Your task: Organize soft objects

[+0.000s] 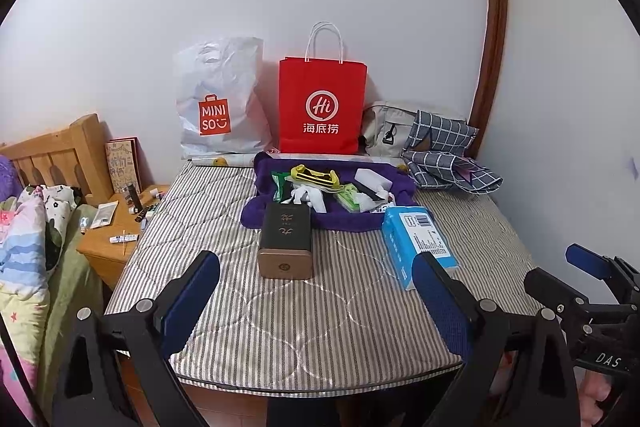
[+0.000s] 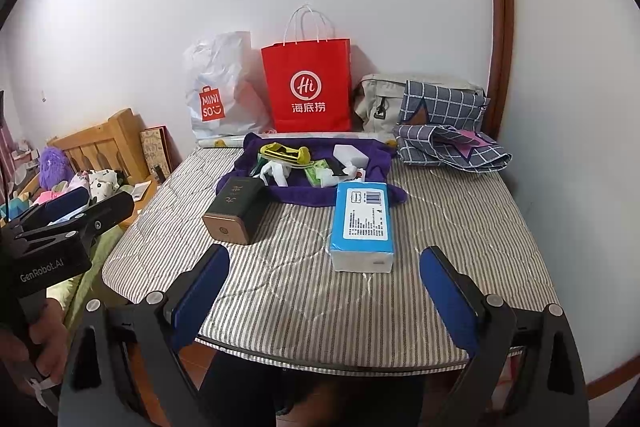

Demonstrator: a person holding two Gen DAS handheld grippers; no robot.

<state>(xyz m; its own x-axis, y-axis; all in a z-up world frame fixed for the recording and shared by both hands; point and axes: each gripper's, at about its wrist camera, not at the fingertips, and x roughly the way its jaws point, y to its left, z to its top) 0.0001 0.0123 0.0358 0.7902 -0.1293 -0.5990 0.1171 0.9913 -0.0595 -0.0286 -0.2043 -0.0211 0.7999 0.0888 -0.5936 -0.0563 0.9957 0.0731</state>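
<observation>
while both grippers, left [image 1: 316, 301] and right [image 2: 324, 297], hang wide open and empty, approach the tissue pack [image 2: 362, 223] beside the purple towel [image 2: 296, 193] squarely.

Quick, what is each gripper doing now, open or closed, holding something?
Left gripper: open, holding nothing.
Right gripper: open, holding nothing.
</observation>
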